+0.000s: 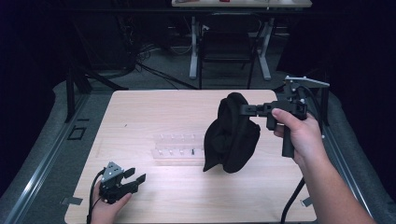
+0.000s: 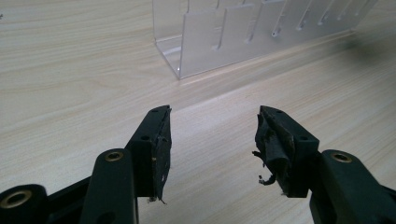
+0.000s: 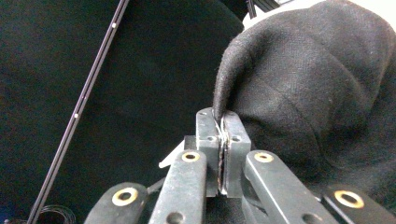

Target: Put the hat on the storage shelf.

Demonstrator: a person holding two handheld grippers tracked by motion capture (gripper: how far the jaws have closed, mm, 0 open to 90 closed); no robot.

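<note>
Right gripper [image 1: 243,110] clamped on an edge of the black soft fabric hat [image 1: 231,135], lifted above the light wooden table [image 1: 154,107] toward its right edge. Left gripper [image 1: 135,175] sits agape, empty, near the front-left corner; the clear plastic slotted rack [image 1: 180,148] at mid-table holds nothing of it, so placing, if intended, looks not yet done.

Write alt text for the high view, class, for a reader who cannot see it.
A person's right gripper holds a black cloth up above a wooden table, its jaws shut on the cloth's top edge. Under the cloth sits a clear plastic rack. The left gripper rests low near the table's front left, jaws open.
</note>
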